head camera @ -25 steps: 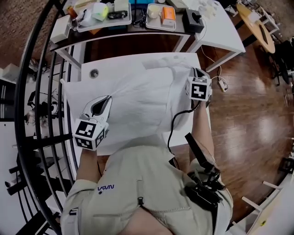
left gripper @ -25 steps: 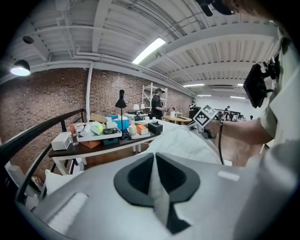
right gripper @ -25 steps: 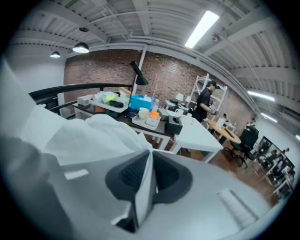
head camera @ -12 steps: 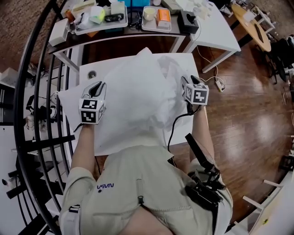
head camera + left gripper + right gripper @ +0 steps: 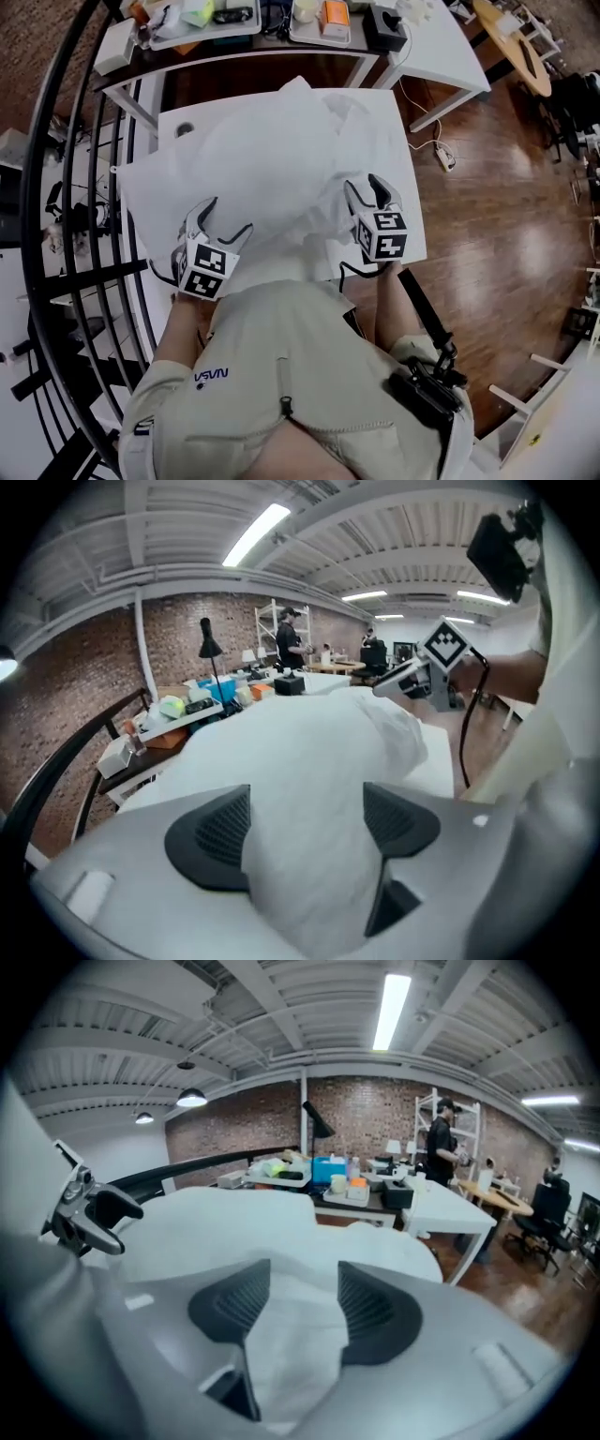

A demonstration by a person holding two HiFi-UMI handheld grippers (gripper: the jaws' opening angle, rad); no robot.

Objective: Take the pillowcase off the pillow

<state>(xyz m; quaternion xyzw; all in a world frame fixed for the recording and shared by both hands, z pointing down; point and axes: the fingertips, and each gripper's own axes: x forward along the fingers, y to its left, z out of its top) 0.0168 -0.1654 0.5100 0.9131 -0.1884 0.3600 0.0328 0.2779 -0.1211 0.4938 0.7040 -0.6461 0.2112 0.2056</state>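
Both jaw pairs just opened | left gripper (image 5: 228,217) wide apart, right gripper (image 5: 363,186) partly apart | pillowcase (image 5: 272,150) cloth loose between each | hands lowered to near edge | case seemingly still on; regrip likely

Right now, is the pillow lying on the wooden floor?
No, the pillow rests on top of the white table.

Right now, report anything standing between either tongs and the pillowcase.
Nothing visible does. The left tongs and right tongs have just been opening, and the pillowcase fabric already lies loose between the jaws of both.
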